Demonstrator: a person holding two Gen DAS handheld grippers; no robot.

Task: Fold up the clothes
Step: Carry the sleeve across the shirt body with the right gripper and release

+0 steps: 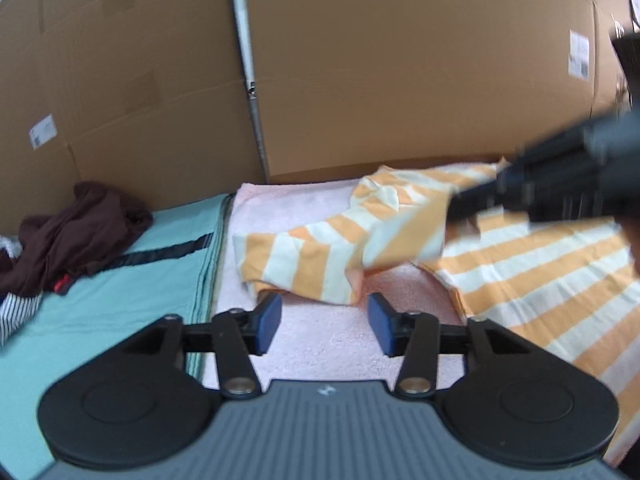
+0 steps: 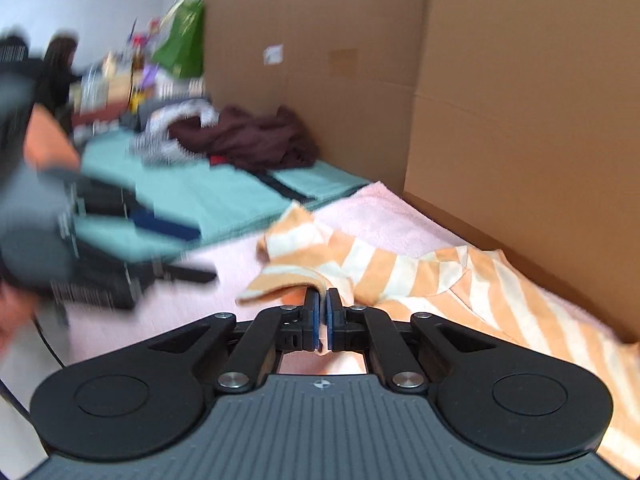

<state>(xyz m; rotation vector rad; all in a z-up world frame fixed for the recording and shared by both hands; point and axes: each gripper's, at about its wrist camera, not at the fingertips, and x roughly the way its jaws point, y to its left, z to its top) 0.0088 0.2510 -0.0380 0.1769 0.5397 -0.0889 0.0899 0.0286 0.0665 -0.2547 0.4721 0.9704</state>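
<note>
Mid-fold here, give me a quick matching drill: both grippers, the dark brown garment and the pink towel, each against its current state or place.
1. left gripper
2. right gripper
3. dark brown garment
4. pink towel

A. heaped on the teal cloth
B. shut on the striped shirt
C. open, holding nothing
D. spread flat beneath the striped shirt

Pairs: 1-C, 2-B, 3-A, 4-D

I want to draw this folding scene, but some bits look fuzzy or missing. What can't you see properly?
- Right gripper in the left wrist view: motion blur smears it, and it covers part of the striped shirt.
- Left gripper in the right wrist view: blurred.
- Shirt's far end: cut off by the right edge in both views.
- Dark clothes pile: cut off at the left edge.
- Box labels: too small to read.
</note>
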